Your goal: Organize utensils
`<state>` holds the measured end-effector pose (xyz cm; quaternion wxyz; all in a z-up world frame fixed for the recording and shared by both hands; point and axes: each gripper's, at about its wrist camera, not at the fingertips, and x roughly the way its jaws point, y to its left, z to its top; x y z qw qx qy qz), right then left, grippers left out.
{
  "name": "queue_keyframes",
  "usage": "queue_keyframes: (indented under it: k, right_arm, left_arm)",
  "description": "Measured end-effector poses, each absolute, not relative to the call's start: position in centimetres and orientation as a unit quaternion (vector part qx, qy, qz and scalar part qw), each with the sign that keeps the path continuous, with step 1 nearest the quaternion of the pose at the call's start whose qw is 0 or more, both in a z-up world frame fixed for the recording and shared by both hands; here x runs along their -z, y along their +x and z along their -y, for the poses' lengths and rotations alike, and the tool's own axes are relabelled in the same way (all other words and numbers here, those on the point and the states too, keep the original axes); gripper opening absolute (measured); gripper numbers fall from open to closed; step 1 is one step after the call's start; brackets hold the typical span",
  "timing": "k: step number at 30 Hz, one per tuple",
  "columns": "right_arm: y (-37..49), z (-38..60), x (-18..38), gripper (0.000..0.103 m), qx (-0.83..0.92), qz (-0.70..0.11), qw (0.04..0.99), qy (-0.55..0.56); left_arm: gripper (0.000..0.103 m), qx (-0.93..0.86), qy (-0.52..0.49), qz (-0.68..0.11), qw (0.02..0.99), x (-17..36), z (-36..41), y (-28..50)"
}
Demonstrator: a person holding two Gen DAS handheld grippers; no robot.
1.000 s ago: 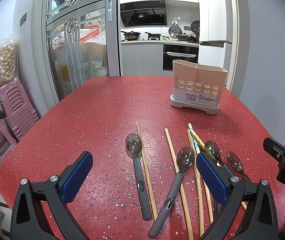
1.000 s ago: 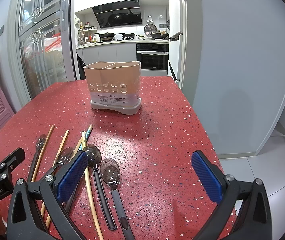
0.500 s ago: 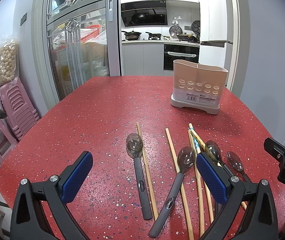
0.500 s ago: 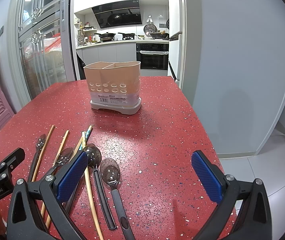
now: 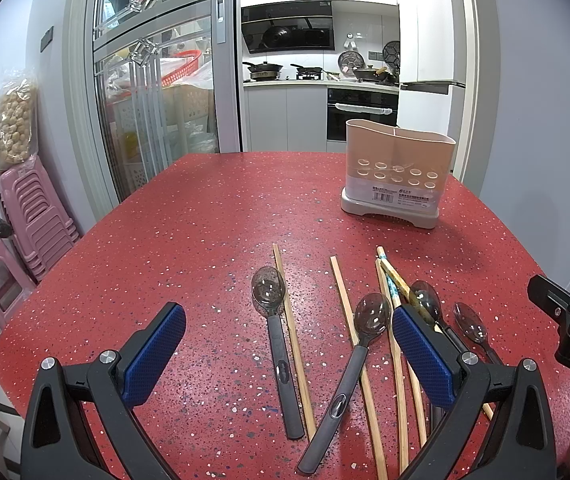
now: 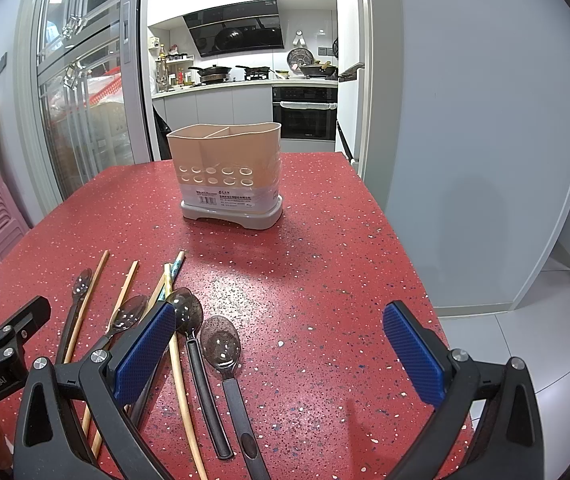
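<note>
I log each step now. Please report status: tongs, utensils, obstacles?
Left tongs open, right tongs open, both empty. Spoons and chopsticks loose on table; holder looks empty. Path unobstructed.

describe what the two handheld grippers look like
Both the left gripper and the right gripper have black plastic triangular-framed fingers with silver screws and blue textured pads. The left gripper's black body shows white "GenRobot.AI" lettering in the right wrist view. No cables or sleeves are visible.
</note>
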<state>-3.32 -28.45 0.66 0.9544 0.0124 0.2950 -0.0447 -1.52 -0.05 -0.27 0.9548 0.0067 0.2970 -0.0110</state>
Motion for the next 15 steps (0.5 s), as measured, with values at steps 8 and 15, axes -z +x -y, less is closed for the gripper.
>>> queue_keyframes:
  k: [8, 15]
  right_arm:
    - [-3.33, 28.48, -0.65, 0.103, 0.045, -0.295, 0.954, 0.013]
    - [-3.35, 28.42, -0.68, 0.103, 0.045, -0.295, 0.954, 0.013]
  left_arm:
    - [0.103, 0.011, 0.007, -0.297, 0.955, 0.26, 0.04, -1.53]
    - [0.103, 0.010, 0.005, -0.299, 0.954, 0.20, -0.09, -1.51]
